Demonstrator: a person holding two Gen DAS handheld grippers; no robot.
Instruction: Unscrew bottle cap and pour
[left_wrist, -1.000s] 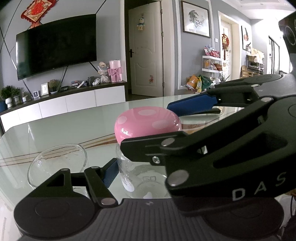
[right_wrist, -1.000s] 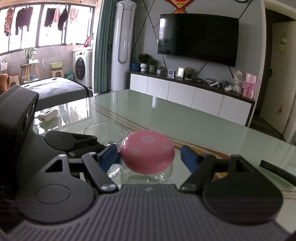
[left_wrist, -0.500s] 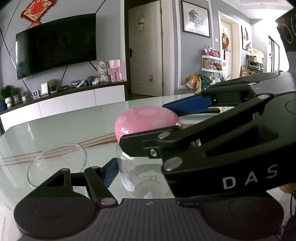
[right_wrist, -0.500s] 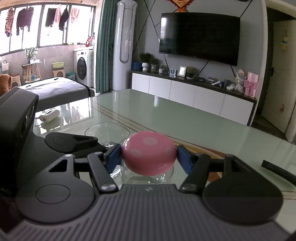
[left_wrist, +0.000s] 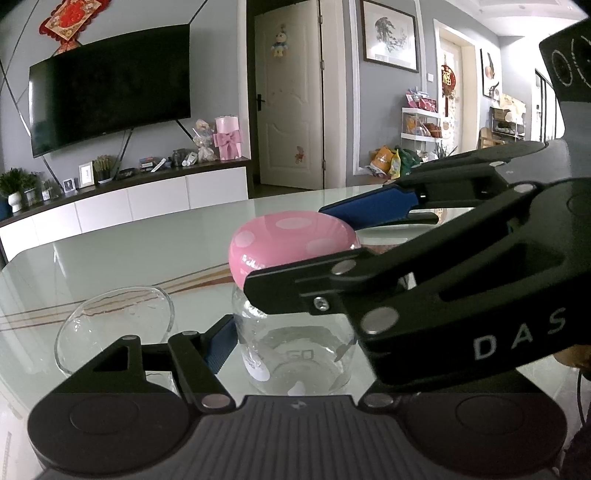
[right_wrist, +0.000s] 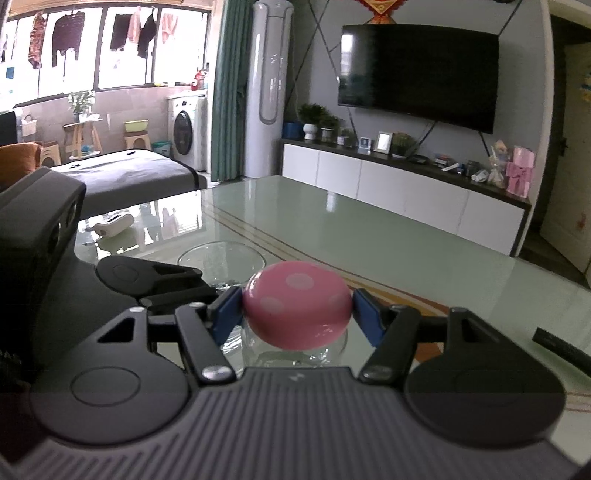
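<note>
A clear glass bottle with a pink white-dotted dome cap stands on the glass table. My left gripper is shut on the bottle's body; only its left blue pad shows, the right one is hidden behind the other gripper. My right gripper is shut on the pink cap, its blue pads touching both sides. In the left wrist view the right gripper's black fingers cross over the bottle from the right. An empty clear glass bowl sits just left of the bottle; it also shows in the right wrist view.
The pale green glass table stretches ahead with striped inlay lines. A black cable lies at the right. A white remote-like object lies far left. A TV wall and white cabinet stand beyond the table edge.
My right gripper has closed from open around the cap to gripping it on both sides. The left gripper and bottle have stayed in place.
</note>
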